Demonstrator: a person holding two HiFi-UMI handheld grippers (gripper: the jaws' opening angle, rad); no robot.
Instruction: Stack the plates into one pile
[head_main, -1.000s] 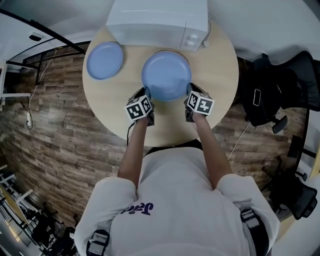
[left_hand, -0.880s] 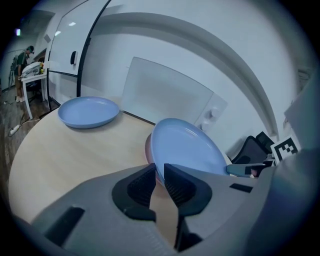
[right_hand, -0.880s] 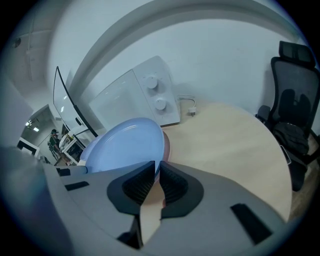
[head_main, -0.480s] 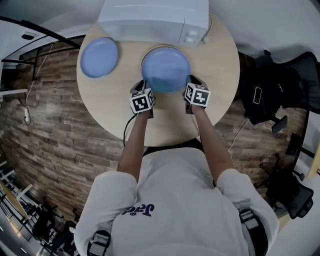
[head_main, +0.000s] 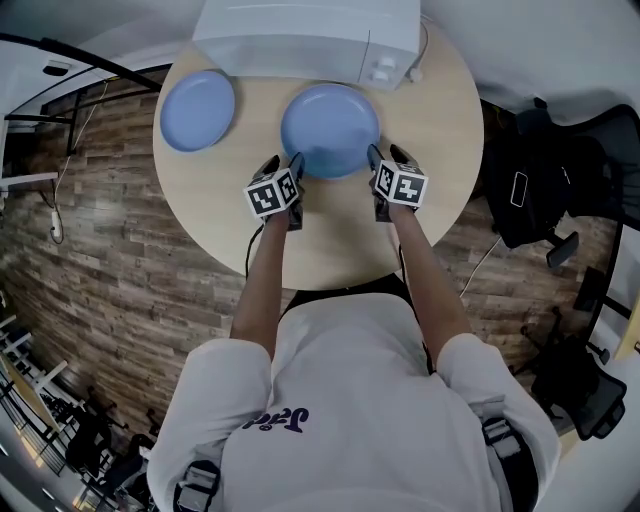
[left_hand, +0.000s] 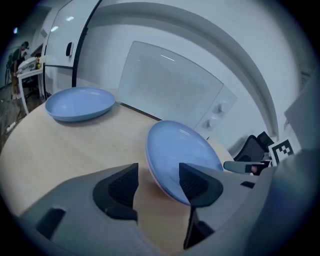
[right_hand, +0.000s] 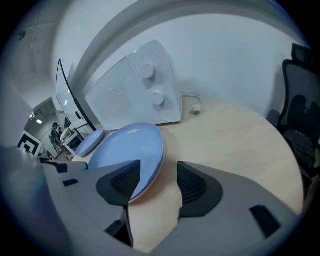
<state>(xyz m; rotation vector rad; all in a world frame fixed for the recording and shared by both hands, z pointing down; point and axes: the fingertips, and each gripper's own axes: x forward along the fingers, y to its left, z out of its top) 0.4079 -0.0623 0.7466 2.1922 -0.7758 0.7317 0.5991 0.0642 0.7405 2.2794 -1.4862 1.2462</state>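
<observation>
A blue plate (head_main: 330, 130) lies at the table's middle, in front of the microwave. A pinkish rim shows just under its edge in both gripper views. My left gripper (head_main: 283, 165) is at its near left rim and my right gripper (head_main: 385, 158) at its near right rim. Both have just been opening. In the left gripper view the plate's (left_hand: 182, 150) rim sits between the spread jaws of the gripper (left_hand: 159, 182), and the pads do not press it. The right gripper (right_hand: 159, 182) likewise stands open round the plate's (right_hand: 130, 150) rim. A second blue plate (head_main: 197, 96) lies apart at the far left.
A white microwave (head_main: 305, 35) stands at the back of the round wooden table (head_main: 330, 230), close behind the middle plate. A cable and plug (right_hand: 196, 107) lie to the right of it. Black office chairs (head_main: 560, 190) stand on the floor to the right.
Both grippers held the middle plate by its rim between them. They carried it a little toward the microwave, set it down and opened their jaws, letting it go.
</observation>
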